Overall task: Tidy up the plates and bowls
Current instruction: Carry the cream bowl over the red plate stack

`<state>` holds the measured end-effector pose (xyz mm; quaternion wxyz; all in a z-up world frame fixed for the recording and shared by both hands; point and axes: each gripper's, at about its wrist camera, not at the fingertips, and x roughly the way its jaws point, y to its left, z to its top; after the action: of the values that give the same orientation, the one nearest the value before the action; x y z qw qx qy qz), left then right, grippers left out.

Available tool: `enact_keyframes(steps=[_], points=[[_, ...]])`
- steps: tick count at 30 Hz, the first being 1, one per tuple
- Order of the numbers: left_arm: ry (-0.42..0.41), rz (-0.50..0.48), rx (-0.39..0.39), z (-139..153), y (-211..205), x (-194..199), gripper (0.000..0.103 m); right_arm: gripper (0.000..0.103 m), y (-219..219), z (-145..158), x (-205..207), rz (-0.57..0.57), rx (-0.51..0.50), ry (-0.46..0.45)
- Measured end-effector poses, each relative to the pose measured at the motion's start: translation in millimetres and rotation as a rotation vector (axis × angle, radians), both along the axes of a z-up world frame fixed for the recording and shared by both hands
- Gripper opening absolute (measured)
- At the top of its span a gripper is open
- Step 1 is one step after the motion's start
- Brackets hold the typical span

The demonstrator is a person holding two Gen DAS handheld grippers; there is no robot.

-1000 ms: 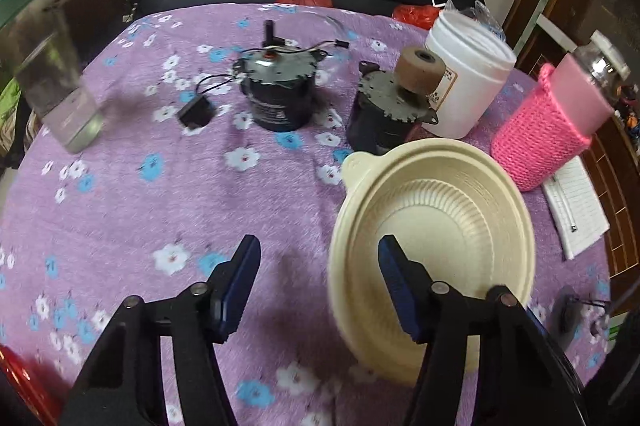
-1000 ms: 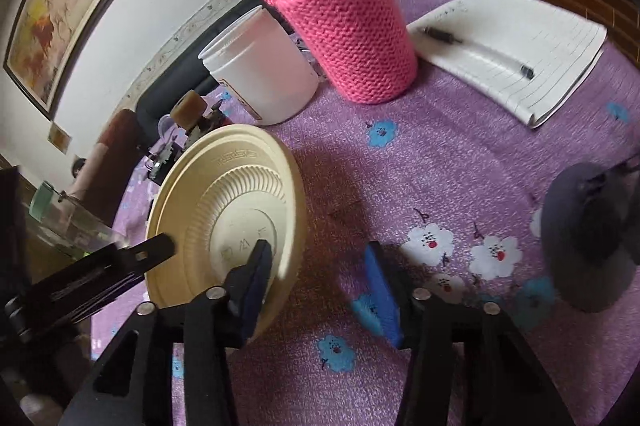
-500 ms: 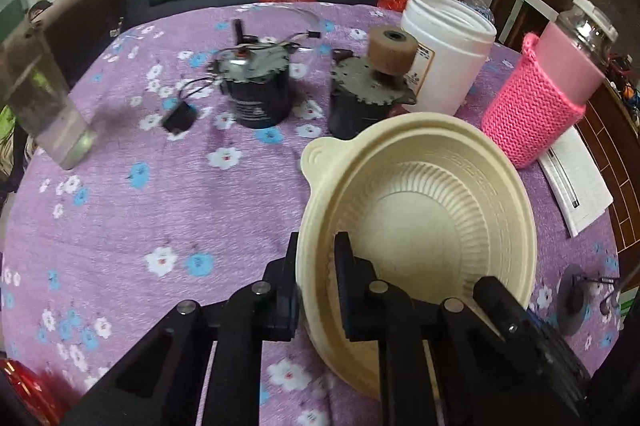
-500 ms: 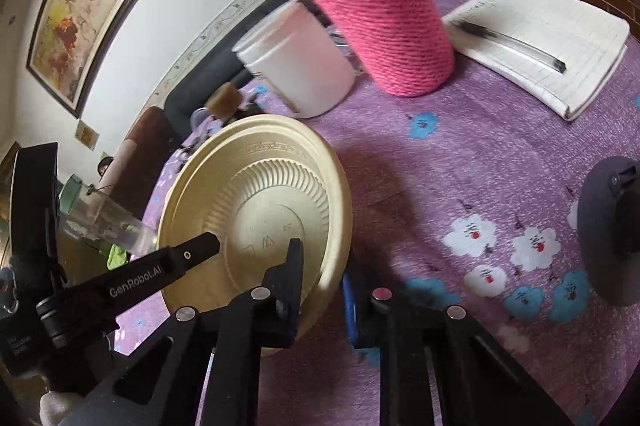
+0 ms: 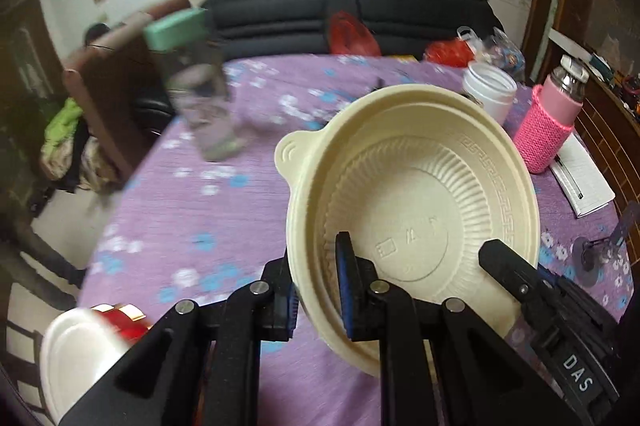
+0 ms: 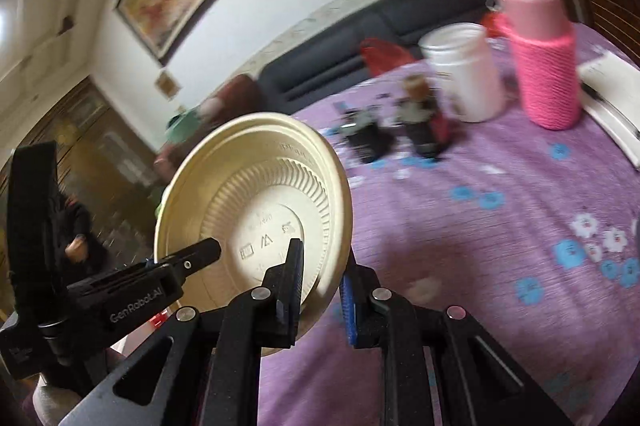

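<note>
cream ribbed bowl (image 5: 416,185), purple floral tablecloth (image 5: 208,209)

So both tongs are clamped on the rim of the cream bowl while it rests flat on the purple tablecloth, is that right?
Not quite: the left tongs and right tongs do clamp the cream bowl by its rim, but it is lifted and tilted above the purple tablecloth, as the right wrist view shows.

Matt, ribbed cream plastic bowl (image 5: 424,185); woven purple cloth tablecloth (image 5: 208,209); rough pink knitted bottle sleeve (image 5: 544,133).
</note>
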<state>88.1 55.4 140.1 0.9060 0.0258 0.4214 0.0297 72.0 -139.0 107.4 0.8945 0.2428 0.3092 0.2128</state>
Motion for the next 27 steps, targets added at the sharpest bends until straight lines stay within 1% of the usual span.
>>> enact_keyframes(steps=[5, 9, 13, 18, 21, 23, 25, 27], points=[[-0.072, 0.07, 0.012, 24.4, 36.9, -49.3, 0.016, 0.019, 45.8, 23.1, -31.6, 0.093, -0.046, -0.078], [-0.115, 0.112, 0.021, 43.3, 64.4, -85.9, 0.017, 0.019, 66.7, 38.0, -56.0, 0.14, -0.024, -0.106], [-0.14, 0.161, 0.016, 53.9, 92.8, -114.8, 0.017, 0.019, 97.5, 55.9, -75.1, 0.192, -0.061, -0.127], [-0.109, 0.234, -0.01, 49.2, 134.8, -142.2, 0.017, 0.019, 139.6, 59.2, -91.2, 0.267, -0.101, -0.105], [-0.086, 0.285, -0.003, 39.8, 160.1, -156.0, 0.017, 0.019, 171.4, 53.2, -96.4, 0.313, -0.156, -0.072], [-0.067, 0.307, -0.01, 32.4, 173.5, -158.0, 0.018, 0.019, 190.9, 48.2, -97.3, 0.33, -0.2, -0.054], [-0.048, 0.321, -0.025, 25.3, 184.5, -157.6, 0.018, 0.019, 201.7, 43.9, -96.0, 0.337, -0.218, -0.035], [-0.042, 0.324, -0.015, 20.3, 188.7, -157.1, 0.019, 0.02, 211.9, 38.9, -94.0, 0.333, -0.247, -0.018]])
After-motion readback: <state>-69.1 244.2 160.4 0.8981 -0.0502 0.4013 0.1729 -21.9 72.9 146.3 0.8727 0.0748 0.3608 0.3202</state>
